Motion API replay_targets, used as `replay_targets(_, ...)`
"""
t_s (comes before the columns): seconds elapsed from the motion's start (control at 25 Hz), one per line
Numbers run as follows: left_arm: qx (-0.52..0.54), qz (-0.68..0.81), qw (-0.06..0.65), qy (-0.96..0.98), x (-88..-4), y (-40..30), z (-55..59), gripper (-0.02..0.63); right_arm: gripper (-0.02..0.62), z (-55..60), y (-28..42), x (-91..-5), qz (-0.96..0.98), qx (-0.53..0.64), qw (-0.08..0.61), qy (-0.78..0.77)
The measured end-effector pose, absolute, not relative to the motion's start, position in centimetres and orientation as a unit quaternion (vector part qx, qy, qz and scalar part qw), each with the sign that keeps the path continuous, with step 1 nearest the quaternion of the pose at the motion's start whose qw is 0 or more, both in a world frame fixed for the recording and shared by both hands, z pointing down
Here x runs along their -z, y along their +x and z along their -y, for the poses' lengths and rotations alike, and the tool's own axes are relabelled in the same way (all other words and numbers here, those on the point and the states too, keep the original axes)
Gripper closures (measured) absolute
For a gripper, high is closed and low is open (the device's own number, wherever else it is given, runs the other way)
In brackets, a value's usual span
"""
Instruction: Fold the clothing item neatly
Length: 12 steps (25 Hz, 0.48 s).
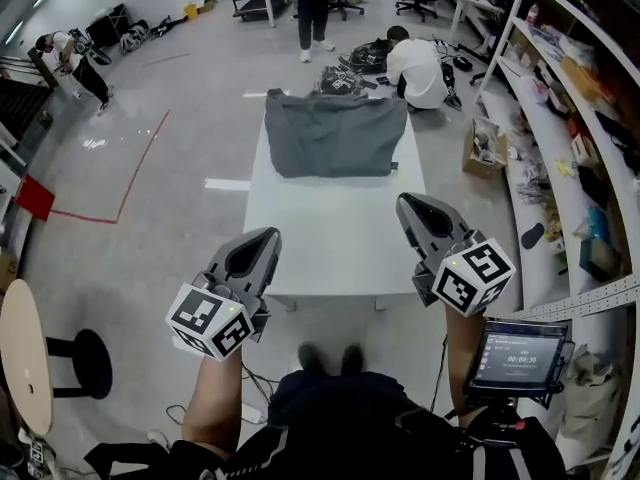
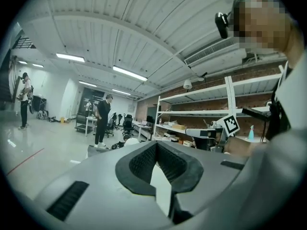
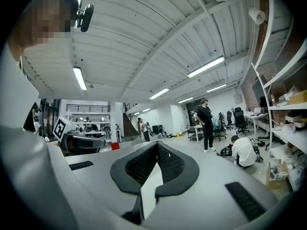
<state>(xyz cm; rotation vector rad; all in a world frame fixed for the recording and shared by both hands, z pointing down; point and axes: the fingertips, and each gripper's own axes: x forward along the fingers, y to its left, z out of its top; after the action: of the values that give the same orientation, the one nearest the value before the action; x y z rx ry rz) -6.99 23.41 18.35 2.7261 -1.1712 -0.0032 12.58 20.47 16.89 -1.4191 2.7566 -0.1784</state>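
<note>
One grey garment [image 1: 335,133], spread across far end of white table [image 1: 330,238], far hem rumpled, near part flat. Probably soft, light, limp: apt to sag and bunch, not fragile. Best pinched at two near corners, one per tong. Two tongs, left gripper [image 1: 268,240] and right gripper [image 1: 405,204], over near edge, well apart from cloth, both clamped closed, nothing between jaws. One table. Three bystanders beyond far end: standing person [image 1: 312,8], crouching person [image 1: 418,68], distant person [image 1: 70,58] far left. One tablet screen [image 1: 520,356] off near right corner; shelf rack [image 1: 575,88] along right.
</note>
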Motion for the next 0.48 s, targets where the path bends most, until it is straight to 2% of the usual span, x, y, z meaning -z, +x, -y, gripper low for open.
replay_targets(0.2,0.009,0.395,0.074,0.915,-18.0,-12.0,-31.9,0.606,0.588,-29.1,7.5,-16.2,-0.883,0.043,0.021,-0.467)
replay_targets(0.48,0.024,0.355,0.086,0.93,-18.0,-14.0,-39.3,0.606,0.588,-37.6,4.1,-17.0,-0.87,0.039,0.002,-0.492)
